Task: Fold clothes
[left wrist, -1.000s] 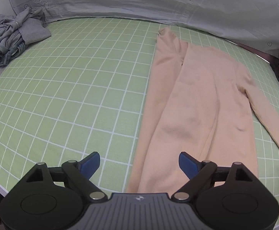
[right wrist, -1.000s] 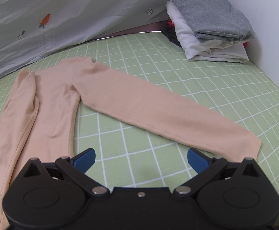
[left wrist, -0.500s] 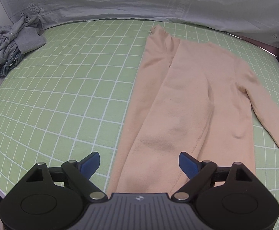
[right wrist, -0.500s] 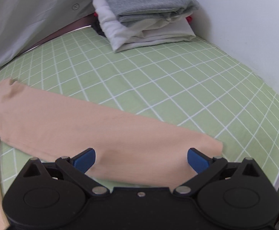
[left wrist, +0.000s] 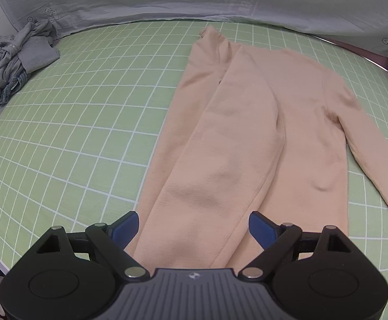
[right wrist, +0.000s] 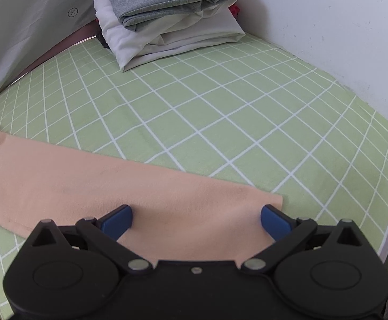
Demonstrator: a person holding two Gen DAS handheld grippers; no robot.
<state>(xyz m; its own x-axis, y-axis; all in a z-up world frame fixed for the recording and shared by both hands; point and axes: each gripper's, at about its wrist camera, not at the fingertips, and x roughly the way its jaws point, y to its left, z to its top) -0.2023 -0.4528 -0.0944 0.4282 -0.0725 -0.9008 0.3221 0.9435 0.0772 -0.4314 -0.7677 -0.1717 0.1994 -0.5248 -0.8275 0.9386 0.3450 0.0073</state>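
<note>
- Both grippers have closed in on the peach long-sleeved top [left wrist: 295, 122], spread flat on the green checked sheet [left wrist: 87, 101].
- Left gripper [left wrist: 192, 226], fingers spread, straddles the folded-over sleeve [left wrist: 220, 165].
- Right gripper [right wrist: 196, 220], also spread and empty, frames the outstretched sleeve's cuff [right wrist: 247, 200], probably to fold it inward.

**Soft, even light; strong fisheye bending at the edges**

Both wrist views are bright and evenly lit by diffuse light with no clear source. Shadows are faint: a thin dark rim lies under the folded edge of the peach top [left wrist: 247, 138] and below the stack of folded clothes [right wrist: 167, 18]. No glare shows; the white wall [right wrist: 340, 26] is bright but not blown out. The grid lines of the green sheet [left wrist: 87, 106] curve hard toward the frame edges, and the corners fall into black vignette. Focus is sharp throughout, without motion blur.
</note>
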